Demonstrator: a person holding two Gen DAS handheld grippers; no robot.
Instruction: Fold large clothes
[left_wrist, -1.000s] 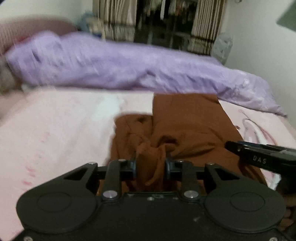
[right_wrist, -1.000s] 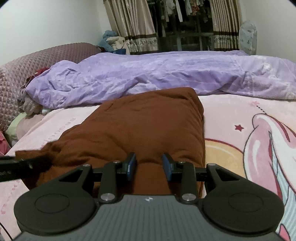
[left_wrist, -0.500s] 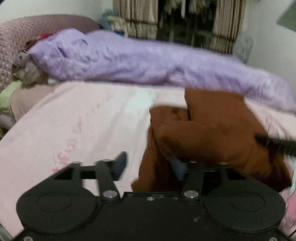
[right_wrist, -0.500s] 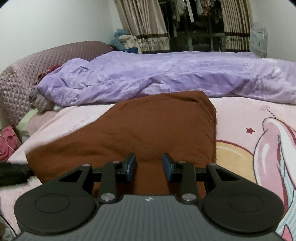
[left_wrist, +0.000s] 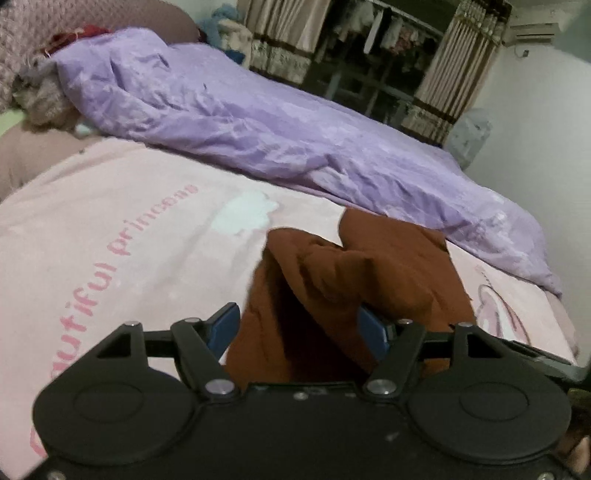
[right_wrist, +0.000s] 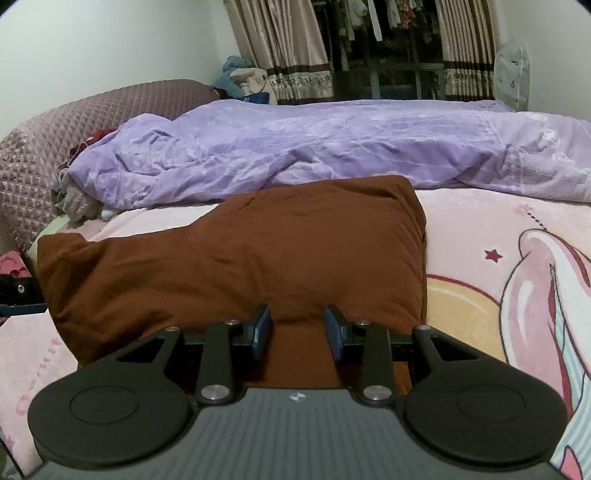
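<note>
A brown garment (right_wrist: 258, 258) lies folded on the pink bed sheet (right_wrist: 480, 229). In the right wrist view its near edge fills the gap between the blue pads of my right gripper (right_wrist: 298, 328), which is shut on it. In the left wrist view the garment's (left_wrist: 388, 280) left end lies loose and rumpled between the widely parted pads of my left gripper (left_wrist: 297, 326). Those jaws are opening; the left pad stands clear of the cloth and the cloth drapes against the right pad. The dark body of the right gripper (left_wrist: 535, 350) shows at the right edge.
A crumpled purple duvet (right_wrist: 332, 147) runs along the far side of the bed. A quilted mauve headboard (right_wrist: 74, 122) and a heap of clothes sit at the left. Curtains and a clothes rack (right_wrist: 388, 44) stand behind. The pink sheet (left_wrist: 110, 221) stretches left of the garment.
My left gripper let go of the bunched brown cloth, opened wide, and shifted left while rolling. The garment's left end now lies spread out further to the left. My right gripper has stayed put.
</note>
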